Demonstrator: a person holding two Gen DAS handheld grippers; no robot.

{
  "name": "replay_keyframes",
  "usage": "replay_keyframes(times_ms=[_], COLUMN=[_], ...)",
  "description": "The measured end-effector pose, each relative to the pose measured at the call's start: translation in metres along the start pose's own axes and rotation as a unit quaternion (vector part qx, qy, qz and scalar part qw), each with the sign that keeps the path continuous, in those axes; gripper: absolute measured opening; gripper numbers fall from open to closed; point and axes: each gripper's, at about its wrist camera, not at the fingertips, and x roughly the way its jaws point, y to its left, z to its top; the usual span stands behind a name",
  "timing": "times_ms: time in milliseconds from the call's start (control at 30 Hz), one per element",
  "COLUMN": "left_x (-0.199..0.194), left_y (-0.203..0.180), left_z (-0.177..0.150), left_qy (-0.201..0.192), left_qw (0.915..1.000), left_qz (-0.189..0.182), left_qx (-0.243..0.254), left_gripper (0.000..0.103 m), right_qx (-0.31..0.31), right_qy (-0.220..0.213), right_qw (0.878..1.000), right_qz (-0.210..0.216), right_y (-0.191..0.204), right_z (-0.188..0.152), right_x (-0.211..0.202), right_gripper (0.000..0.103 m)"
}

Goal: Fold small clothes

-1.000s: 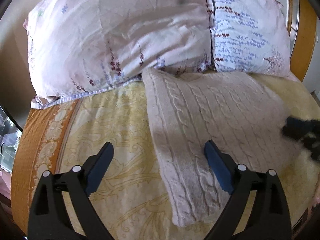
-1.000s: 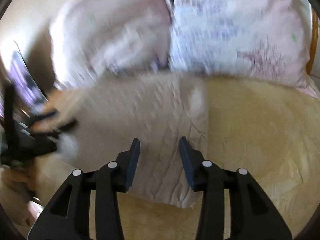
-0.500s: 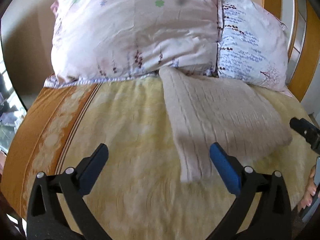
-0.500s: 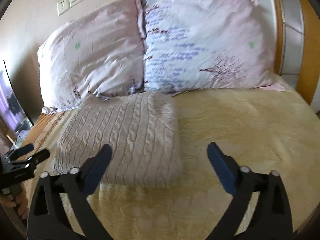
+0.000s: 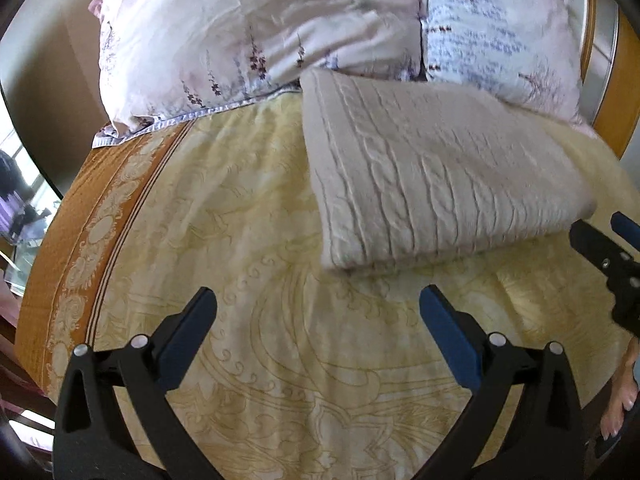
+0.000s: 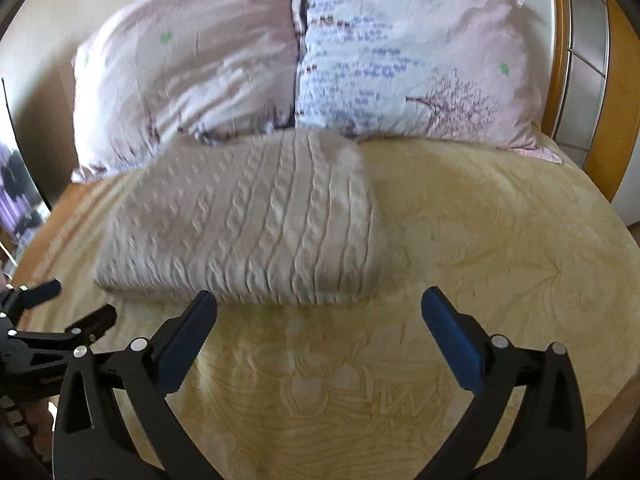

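Note:
A beige cable-knit sweater [image 5: 432,176] lies folded into a rectangle on the yellow bedspread, its far edge against the pillows; it also shows in the right wrist view [image 6: 248,220]. My left gripper [image 5: 316,312] is open and empty, just short of the sweater's near left corner. My right gripper [image 6: 318,312] is open and empty, just short of the sweater's near edge. Each gripper shows at the edge of the other's view, the right one [image 5: 600,248] and the left one [image 6: 44,320].
Two floral pillows [image 6: 192,68] [image 6: 408,60] stand at the head of the bed. A wooden headboard [image 6: 616,100] runs along the right. The bedspread [image 5: 248,208] has an orange border [image 5: 80,208] at the left edge.
The right gripper's jaws opened wide and it pulled back off the sweater. Both grippers drew back toward me; the folded sweater stays in place.

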Motion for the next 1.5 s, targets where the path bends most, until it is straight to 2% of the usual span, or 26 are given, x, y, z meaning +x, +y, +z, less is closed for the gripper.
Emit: replay_keyframes(times_ms=[233,467,1500], left_x=[0.016,0.021,0.02], left_y=[-0.003,0.0,0.0], left_z=[-0.004,-0.005,-0.008], left_qy=[0.034,0.036,0.026], left_qw=[0.9993,0.9986,0.9988], left_qz=[-0.01,-0.031,-0.033], left_qx=[-0.007,-0.024,-0.026], left_gripper=[0.101,0.101,0.101], right_qx=[-0.02,-0.022,-0.024], right_qy=[0.042,0.077,0.068], right_qw=[0.999,0.997,0.997], right_qz=[-0.001,-0.015,-0.017], right_y=[0.012,0.016,0.015], right_z=[-0.01,-0.016,-0.018], right_x=[0.017,0.032,0.031], right_gripper=[0.102,0.102,0.102])
